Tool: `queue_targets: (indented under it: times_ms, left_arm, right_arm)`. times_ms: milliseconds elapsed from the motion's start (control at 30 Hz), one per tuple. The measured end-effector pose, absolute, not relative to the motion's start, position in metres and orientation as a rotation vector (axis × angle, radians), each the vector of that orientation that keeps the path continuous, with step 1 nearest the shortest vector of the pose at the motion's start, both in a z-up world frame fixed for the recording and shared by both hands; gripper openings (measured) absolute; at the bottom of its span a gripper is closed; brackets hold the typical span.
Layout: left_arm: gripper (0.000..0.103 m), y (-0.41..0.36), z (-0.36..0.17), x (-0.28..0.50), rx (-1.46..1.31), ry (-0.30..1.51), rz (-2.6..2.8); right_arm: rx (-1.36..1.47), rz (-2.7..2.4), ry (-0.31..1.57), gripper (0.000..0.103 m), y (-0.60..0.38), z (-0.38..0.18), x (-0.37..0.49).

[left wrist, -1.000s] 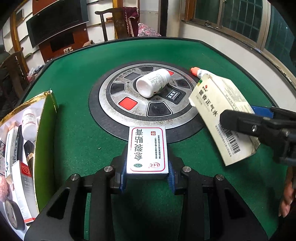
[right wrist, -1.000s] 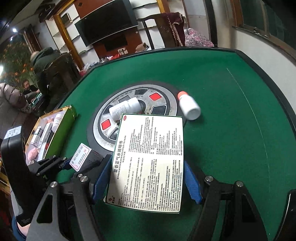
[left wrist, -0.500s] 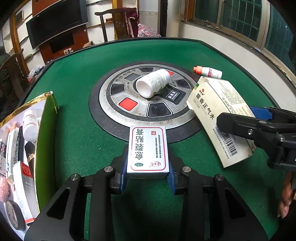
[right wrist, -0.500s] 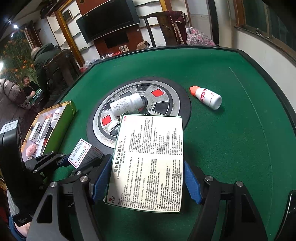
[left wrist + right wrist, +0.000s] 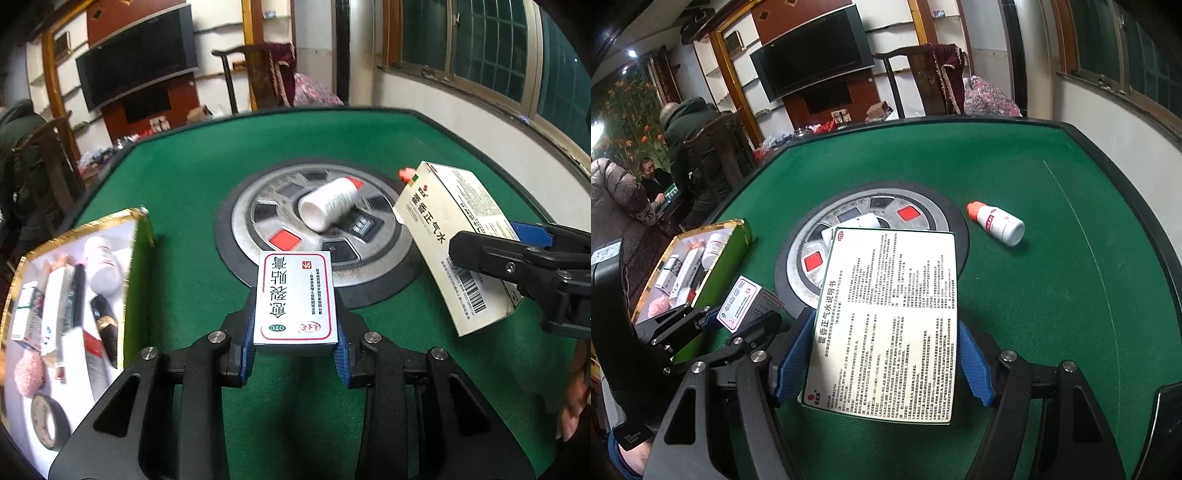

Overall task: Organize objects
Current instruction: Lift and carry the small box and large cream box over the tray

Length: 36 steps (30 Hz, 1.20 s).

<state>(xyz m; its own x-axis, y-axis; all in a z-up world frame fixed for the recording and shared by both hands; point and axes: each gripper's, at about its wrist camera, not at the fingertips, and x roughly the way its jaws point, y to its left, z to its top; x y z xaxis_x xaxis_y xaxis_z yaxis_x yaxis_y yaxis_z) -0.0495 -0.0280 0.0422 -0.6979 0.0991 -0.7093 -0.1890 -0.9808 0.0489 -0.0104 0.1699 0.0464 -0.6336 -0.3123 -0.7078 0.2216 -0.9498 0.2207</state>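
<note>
Two boxes (image 5: 295, 295) (image 5: 886, 325) – one clamped in each gripper's (image 5: 295, 354) (image 5: 882, 358) jaws – two loose bottles (image 5: 997, 223) (image 5: 328, 203).

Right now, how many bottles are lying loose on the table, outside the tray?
2: a white bottle on the round centre panel, an orange-capped bottle on the felt to its right. More sit in the tray.

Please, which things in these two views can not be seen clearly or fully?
- Orange-capped bottle: left wrist view, mostly hidden behind large box.
- White bottle: right wrist view, half covered by that box.
- Tray contents: left wrist view, blurred, cut by edge.
</note>
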Motion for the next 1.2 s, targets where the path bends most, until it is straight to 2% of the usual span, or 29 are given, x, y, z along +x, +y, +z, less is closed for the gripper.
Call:
queue_targets:
  times_ms: [367, 633, 967, 1200]
  left_arm:
    - [0.034, -0.054, 0.070, -0.006, -0.997, 0.060, 2.863]
    - [0.034, -0.079, 0.088, 0.023, -0.954, -0.040, 2.862]
    - [0.034, -0.163, 0.096, 0.054, -0.950, -0.201, 3.011]
    - [0.034, -0.217, 0.089, 0.064, -0.967, -0.329, 3.086]
  right_arm:
    - [1.054, -2.526, -0.142, 0.072, 0.144, 0.067, 0.014]
    - [1.012, -2.476, -0.194, 0.072, 0.131, 0.075, 0.030]
    - [0.994, -2.370, -0.168, 0.072, 0.077, 0.079, 0.047]
    - [0.974, -2.278, -0.062, 0.072, 0.004, 0.083, 0.064]
